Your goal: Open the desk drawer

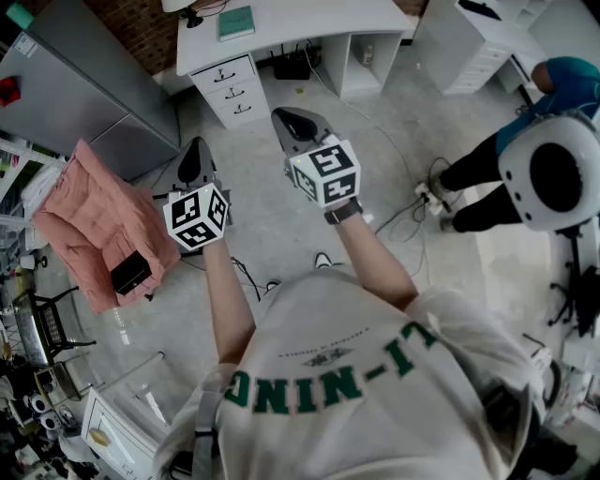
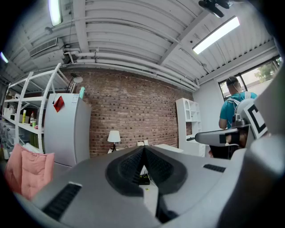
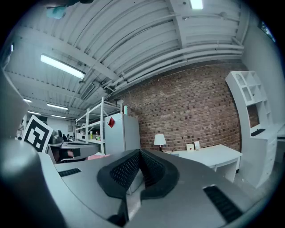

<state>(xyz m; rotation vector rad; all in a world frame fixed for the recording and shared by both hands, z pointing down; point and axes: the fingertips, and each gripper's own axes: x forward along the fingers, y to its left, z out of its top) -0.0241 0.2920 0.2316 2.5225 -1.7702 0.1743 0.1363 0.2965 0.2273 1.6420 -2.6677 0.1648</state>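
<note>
The white desk (image 1: 291, 23) stands at the far side of the room, and its drawer unit (image 1: 230, 89) with three closed drawers sits under its left end. Both grippers hang in the air well short of it, pointing toward it. My left gripper (image 1: 194, 161) is shut with nothing between its pads (image 2: 133, 165). My right gripper (image 1: 298, 124) is a little farther forward, also shut and empty, its pads (image 3: 127, 169) meeting at the tip. The desk top (image 3: 213, 156) with a small lamp (image 3: 159, 140) shows beyond the right jaws.
A pink jacket (image 1: 103, 225) lies over a chair at the left, beside a grey fridge (image 1: 75, 94). A person in a teal top (image 1: 553, 84) stands at the right near a white shelf unit (image 1: 469, 42). Cables (image 1: 412, 197) trail over the floor.
</note>
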